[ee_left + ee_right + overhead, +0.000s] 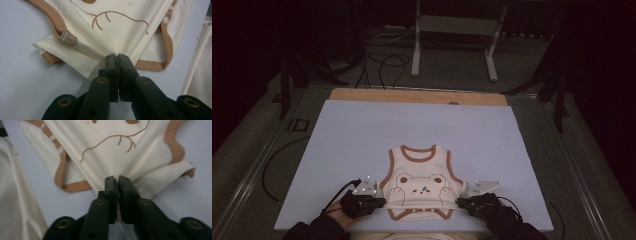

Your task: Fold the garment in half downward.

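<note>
- High view: a cream baby bodysuit (422,187) with brown trim and a bear print lies flat on the near half of a pale blue table cover (362,135), neck opening pointing away from the person.
- High view: the left gripper (379,202) sits at the garment's lower left edge, and the right gripper (462,202) sits at its lower right edge. Both are held in dark-gloved hands that enter from the bottom of the frame.
- High view: the lower hem runs straight between the two grippers. A bare strip of wooden tabletop (417,96) shows beyond the far edge of the cover.
- Left gripper view: the left gripper (117,56) has its jaws pressed together, with a fold of cream fabric pinched between the tips. The bodysuit (112,27) spreads away from the jaws, with the bear's paw lines visible.
- Left gripper view: a folded, stitched side flap (67,53) lies to the left of the jaws on the cover, with a small mesh tab (68,38) on its upper edge. Brown trim borders the garment on the right.
- Right gripper view: the right gripper (117,178) is likewise clamped on a fold of the bodysuit (112,147), with cloth visible in the narrow slit between the jaws.
- Right gripper view: a ribbed side flap (162,180) lies to the right of the jaws. A brown-trimmed hem corner (75,186) lies to their left on the cover.
</note>
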A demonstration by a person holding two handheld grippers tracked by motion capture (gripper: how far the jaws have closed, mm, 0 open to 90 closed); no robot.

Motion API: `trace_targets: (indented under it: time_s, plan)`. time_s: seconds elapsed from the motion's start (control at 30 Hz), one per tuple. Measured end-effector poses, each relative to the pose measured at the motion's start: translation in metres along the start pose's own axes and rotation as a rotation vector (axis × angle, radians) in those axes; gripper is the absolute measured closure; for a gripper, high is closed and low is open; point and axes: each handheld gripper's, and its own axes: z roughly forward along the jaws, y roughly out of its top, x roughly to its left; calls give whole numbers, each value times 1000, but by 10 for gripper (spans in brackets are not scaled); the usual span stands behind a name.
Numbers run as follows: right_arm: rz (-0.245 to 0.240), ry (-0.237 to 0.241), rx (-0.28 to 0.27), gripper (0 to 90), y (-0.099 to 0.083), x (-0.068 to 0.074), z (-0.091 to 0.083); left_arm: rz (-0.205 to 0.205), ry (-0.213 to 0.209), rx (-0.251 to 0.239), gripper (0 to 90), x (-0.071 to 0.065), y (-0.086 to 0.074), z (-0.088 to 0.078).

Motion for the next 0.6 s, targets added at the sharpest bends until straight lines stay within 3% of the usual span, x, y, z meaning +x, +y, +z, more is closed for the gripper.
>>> trace_targets:
  time_s: [0.07,0.1,0.17,0.33,0.37,0.4,0.6]
  plan:
    - [8,25,0,726,1,0,0,-1,-15,-5,797,0,0,0]
    - [8,25,0,726,1,0,0,1,-17,-4,797,0,0,-1]
    - [8,45,-3,642,2,1,-2,14,-7,-1,701,-3,2,-1]
    - [31,31,-51,428,6,-2,-9,11,-17,-21,558,-4,4,-5]
    - [31,31,-51,428,6,-2,-9,11,-17,-21,519,-4,4,-5]
    - [34,22,-77,350,7,-3,-14,16,-29,-29,468,-4,6,-7]
    - [44,20,-123,217,11,-3,-20,8,-45,-26,236,-5,10,-10]
